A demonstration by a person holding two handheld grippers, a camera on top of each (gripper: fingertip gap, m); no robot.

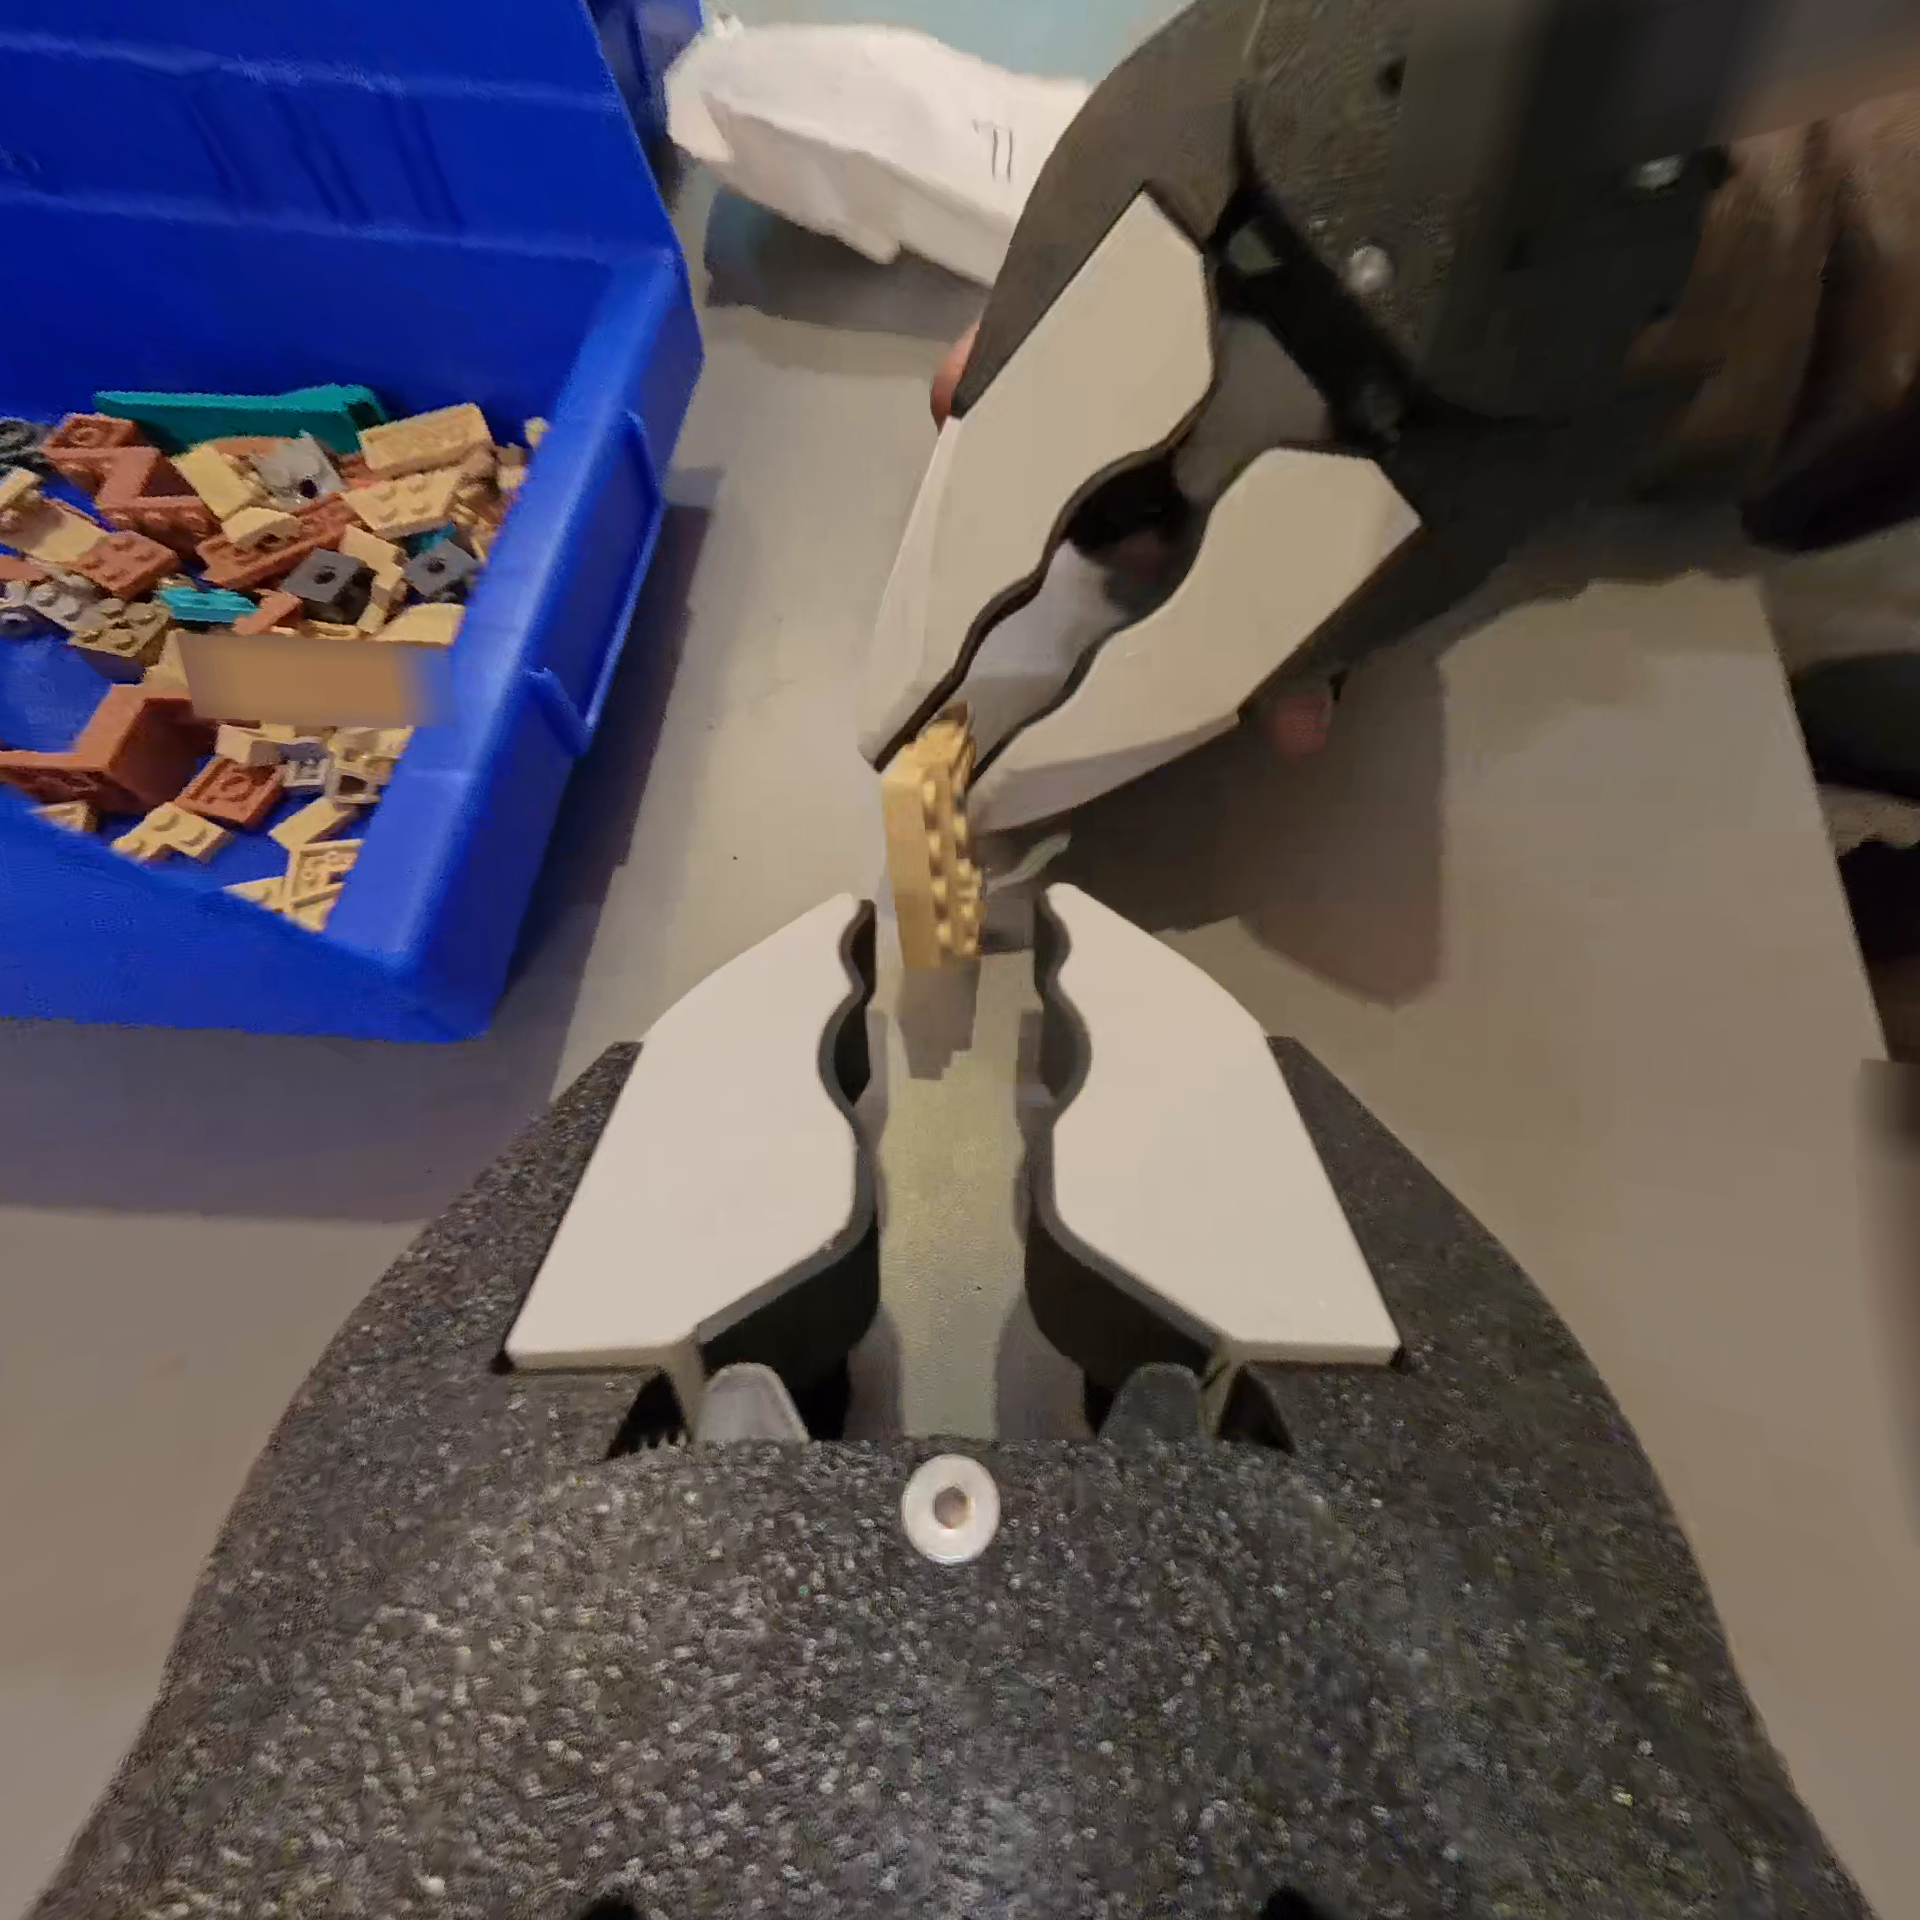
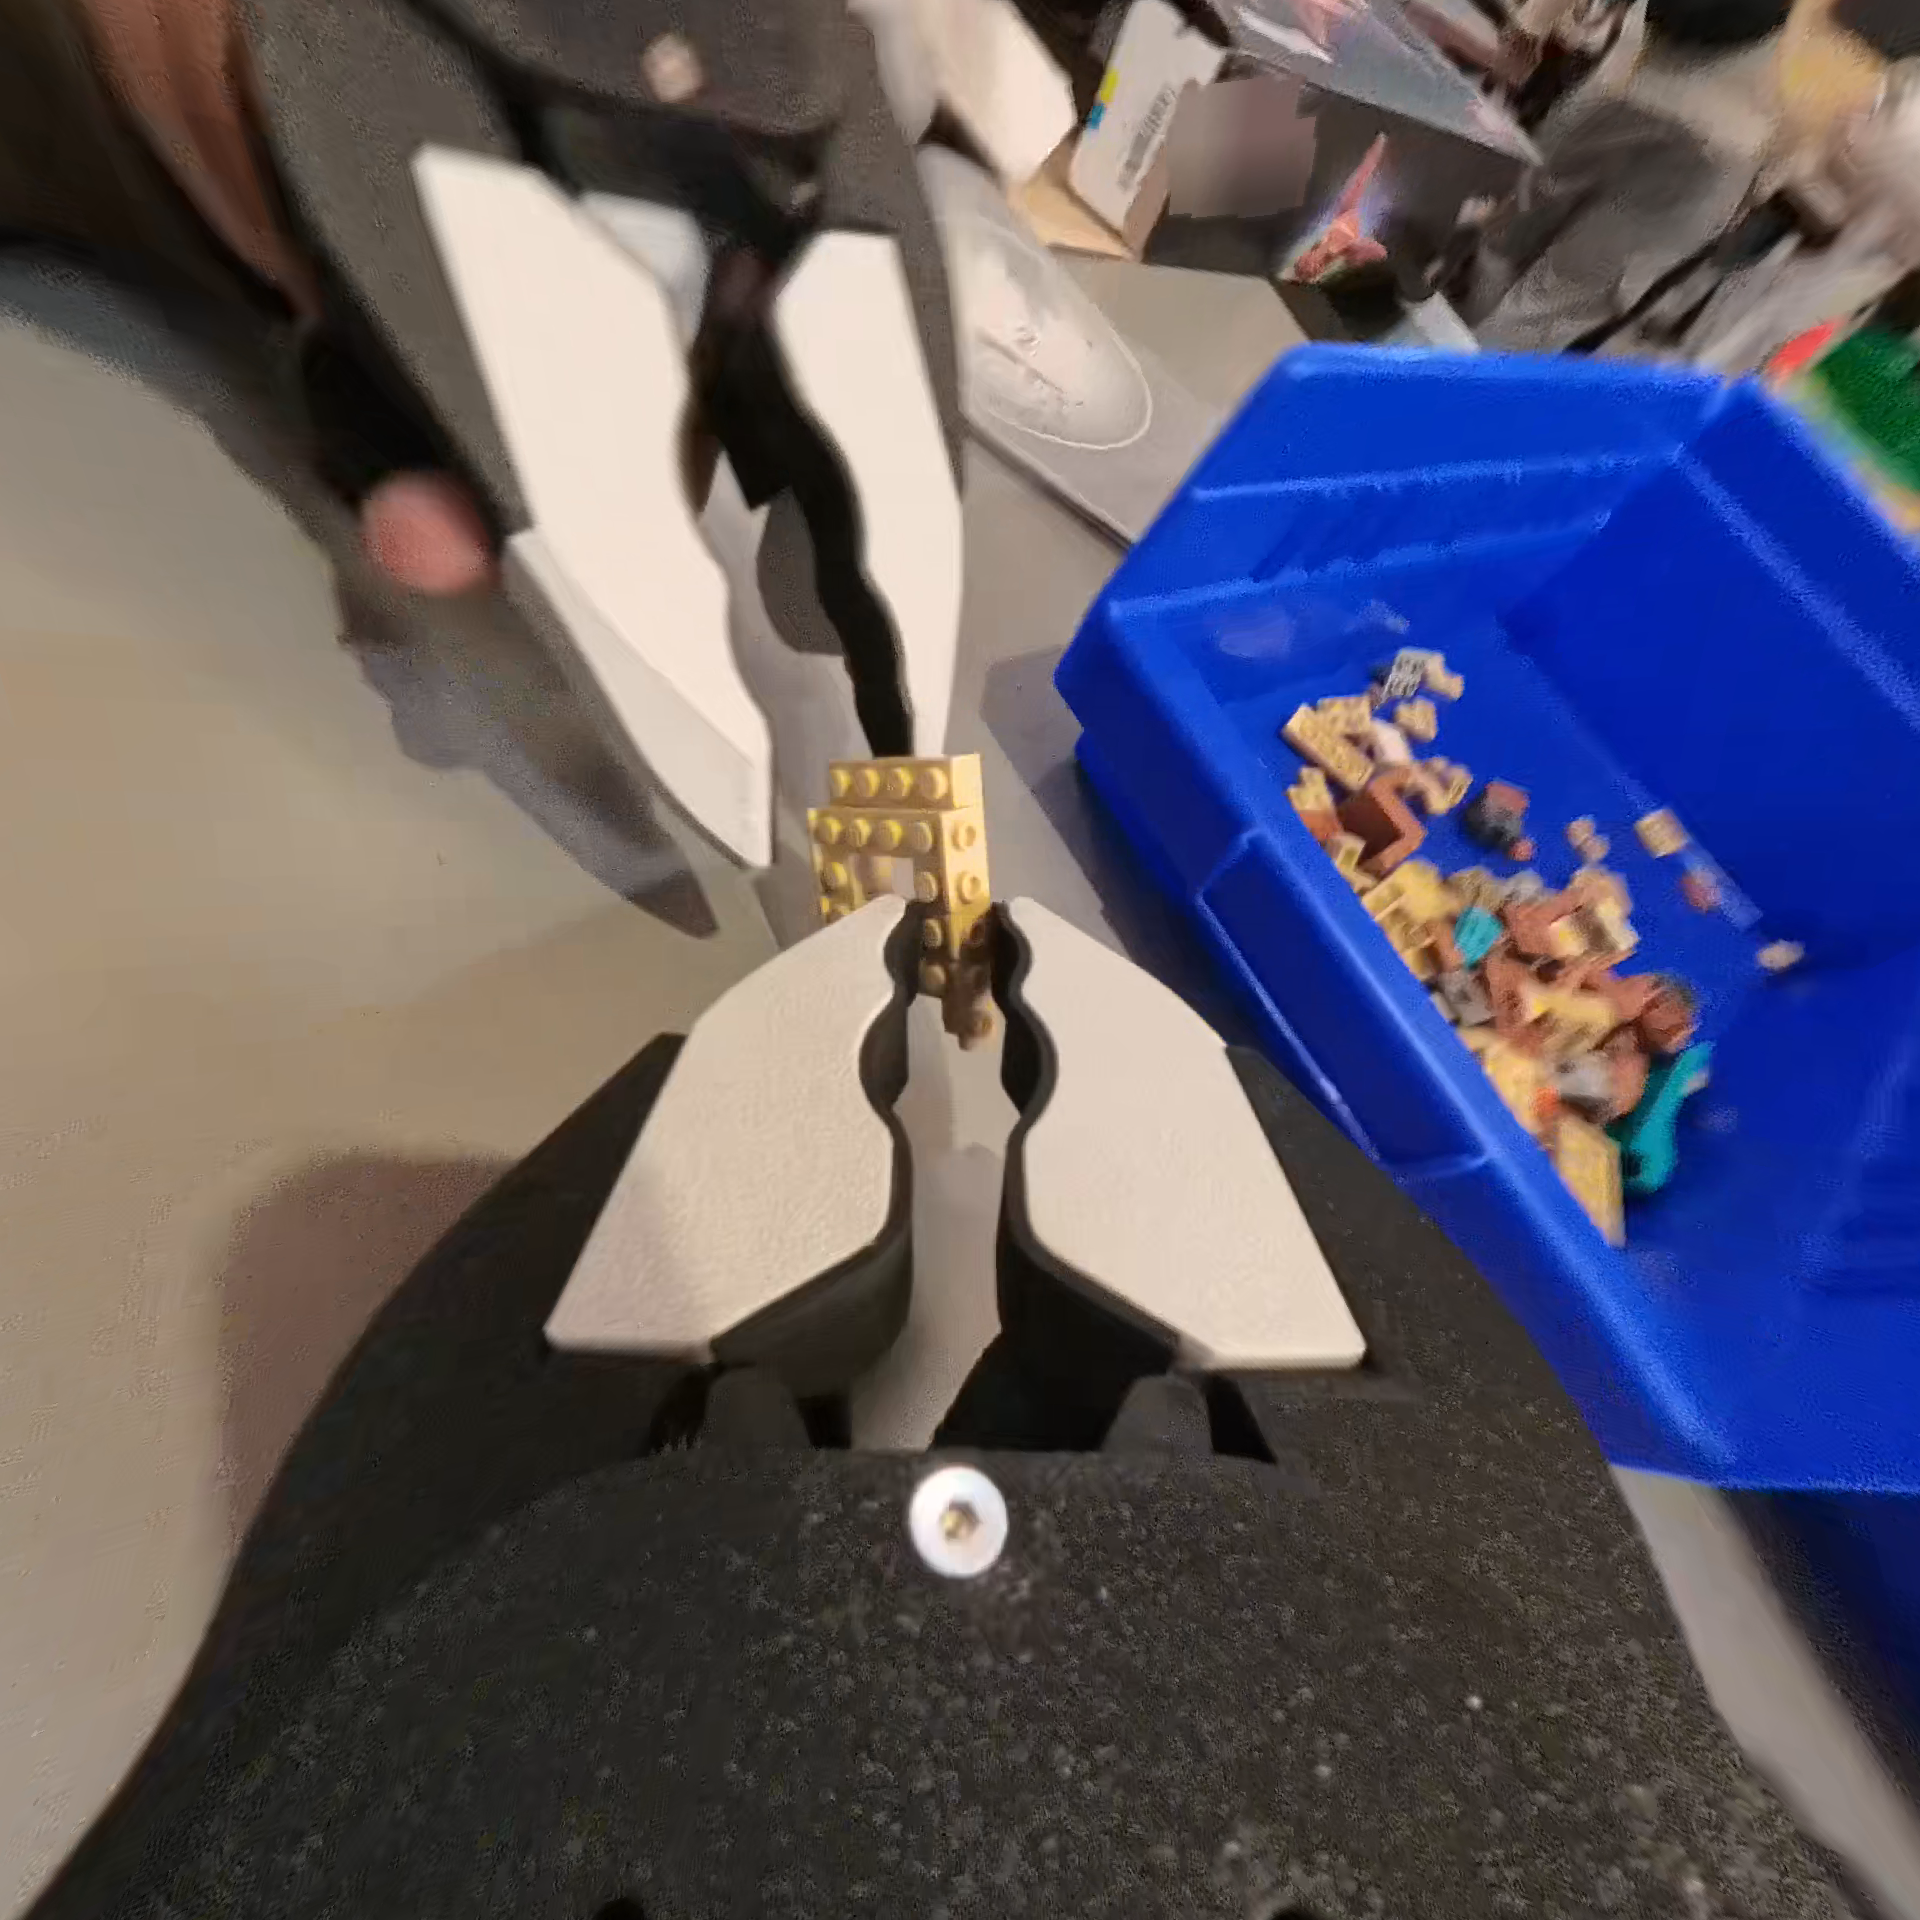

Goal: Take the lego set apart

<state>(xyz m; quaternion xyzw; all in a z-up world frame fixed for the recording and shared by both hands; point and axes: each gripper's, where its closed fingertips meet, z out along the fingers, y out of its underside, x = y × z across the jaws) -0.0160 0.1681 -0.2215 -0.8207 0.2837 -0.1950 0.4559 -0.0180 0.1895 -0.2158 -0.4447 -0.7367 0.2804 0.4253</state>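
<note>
The left wrist view shows the tan brick assembly [image 1: 932, 842] edge-on, a thin studded slab in the centre of the frame hanging from the tip of the right gripper [image 1: 940, 758], which comes down from the upper right with its jaws nipped narrow on the slab's top end. The lower end of the slab dips between the fingertips of the left gripper [image 1: 951, 925], whose jaws stand wide with a clear gap on either side; they do not press on it. A fingertip shows under the right gripper's body, and a sleeve at the right edge.

The right wrist view turns the same piece face-on: the tan brick assembly [image 2: 902, 862] is a studded frame with a small opening and a bar across its top, sitting just above centre. The right gripper [image 2: 948, 925] clamps its lower leg between narrow jaws. The left gripper [image 2: 831, 821] reaches down from the upper left, jaws spread, one finger passing behind the bar.

A blue bin [image 1: 436, 727] of loose tan, brown and teal bricks fills the left view's upper left and lies at the right in the other view [image 2: 1299, 935], resting on the grey surface [image 1: 1558, 1091]. Only the right view shows the clutter of boxes [image 2: 1143, 135] along its top edge.
</note>
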